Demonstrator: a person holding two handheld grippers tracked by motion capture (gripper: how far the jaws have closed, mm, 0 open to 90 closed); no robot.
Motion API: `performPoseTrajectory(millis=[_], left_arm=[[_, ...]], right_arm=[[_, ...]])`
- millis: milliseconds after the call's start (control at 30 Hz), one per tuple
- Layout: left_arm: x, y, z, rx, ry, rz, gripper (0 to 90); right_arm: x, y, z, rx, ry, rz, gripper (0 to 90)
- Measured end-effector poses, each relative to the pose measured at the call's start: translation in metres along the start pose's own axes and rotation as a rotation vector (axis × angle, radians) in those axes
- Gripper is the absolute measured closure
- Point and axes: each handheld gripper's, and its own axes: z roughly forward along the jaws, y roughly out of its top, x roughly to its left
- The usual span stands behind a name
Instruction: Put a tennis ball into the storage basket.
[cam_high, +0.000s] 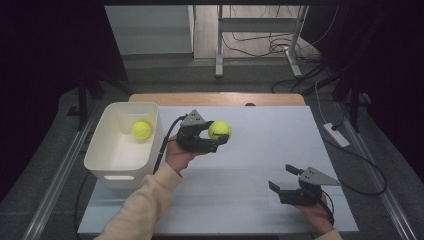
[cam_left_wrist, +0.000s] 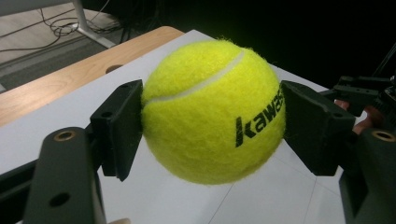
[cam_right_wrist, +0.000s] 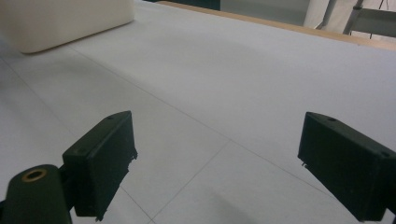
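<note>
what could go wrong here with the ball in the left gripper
1. The left gripper pinches the held tennis ball only at its sides, above the table; a slip could send it rolling away.
2. The white bin already holds another ball; a hard drop might bounce out.

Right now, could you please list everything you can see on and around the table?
tennis ball: 2, yellow-green; one clamped in the left tongs, one inside the bin
bin: 1, white, on the table's left side
table: 1, white top with a wooden far edge
metal frame: 1, grey, on the floor beyond the table
cables: several, dark, on the floor behind
left tongs: 1, black, shut on a ball above the table
right tongs: 1, black, open, at the near right
sleeve: 1, cream, left forearm
</note>
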Motion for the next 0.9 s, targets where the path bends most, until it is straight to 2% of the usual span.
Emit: performPoseTrajectory(millis=[133,300,900], left_arm=[[0.001,0.0,-0.005,-0.006,0.003,-0.001,26.4],[0.0,0.001,-0.015,-0.044,-0.007,0.006,26.4],[0.006,0.0,-0.034,-0.075,0.022,-0.007,26.4]], right_arm=[[0.0,0.0,0.0,0.003,0.001,-0.003,10.9],[0.0,0.0,0.0,0.003,0.001,-0.002,10.9],[0.001,0.0,0.0,0.005,-0.001,-0.004,10.9]])
